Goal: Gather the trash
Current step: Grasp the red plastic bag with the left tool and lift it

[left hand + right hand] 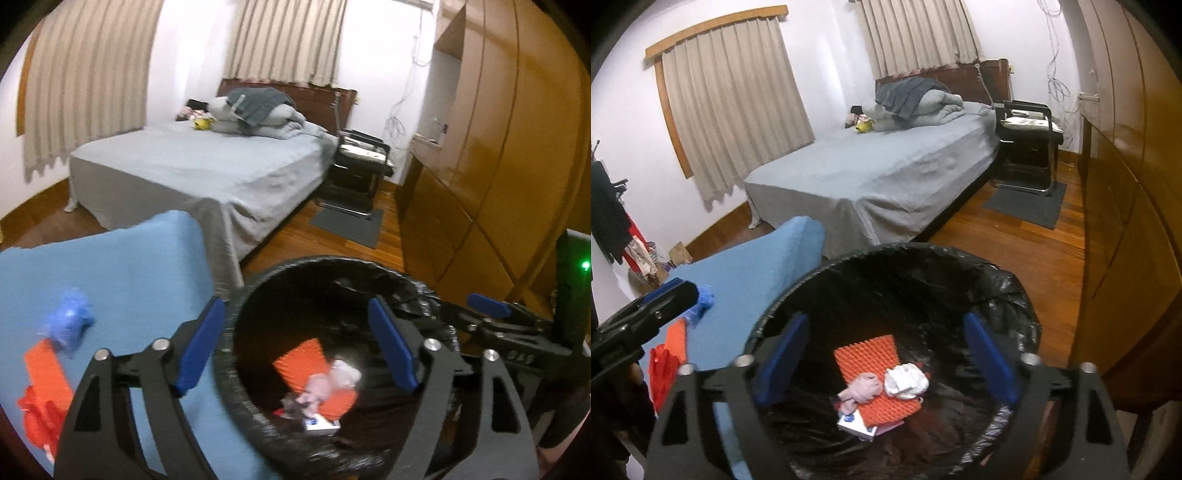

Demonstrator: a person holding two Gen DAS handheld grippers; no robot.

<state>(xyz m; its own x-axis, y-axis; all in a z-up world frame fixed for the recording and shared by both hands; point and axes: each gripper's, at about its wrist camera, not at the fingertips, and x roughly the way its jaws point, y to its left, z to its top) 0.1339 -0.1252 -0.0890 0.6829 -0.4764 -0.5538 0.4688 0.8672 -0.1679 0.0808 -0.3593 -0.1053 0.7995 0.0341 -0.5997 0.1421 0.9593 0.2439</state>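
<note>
A round bin with a black liner [1004, 280] stands beside a blue-covered surface [750, 273]. Inside lie an orange foam sheet [868, 350], a pink wad [866, 387], a white wad [907, 380] and a small white box [855, 424]. My right gripper [886, 358] is open and empty above the bin. My left gripper [295, 347] is open and empty over the bin's [255, 284] left rim. On the blue surface [129, 266] lie a crumpled blue wad [70, 321], an orange foam strip [46, 369] and a red plastic piece [37, 417].
A bed with grey sheets [879, 173] stands behind. A black chair [1027, 133] on a grey mat [1027, 203] is at the back right. A wooden wardrobe [1126, 184] lines the right side. Clothes and a basket [642, 273] are at far left.
</note>
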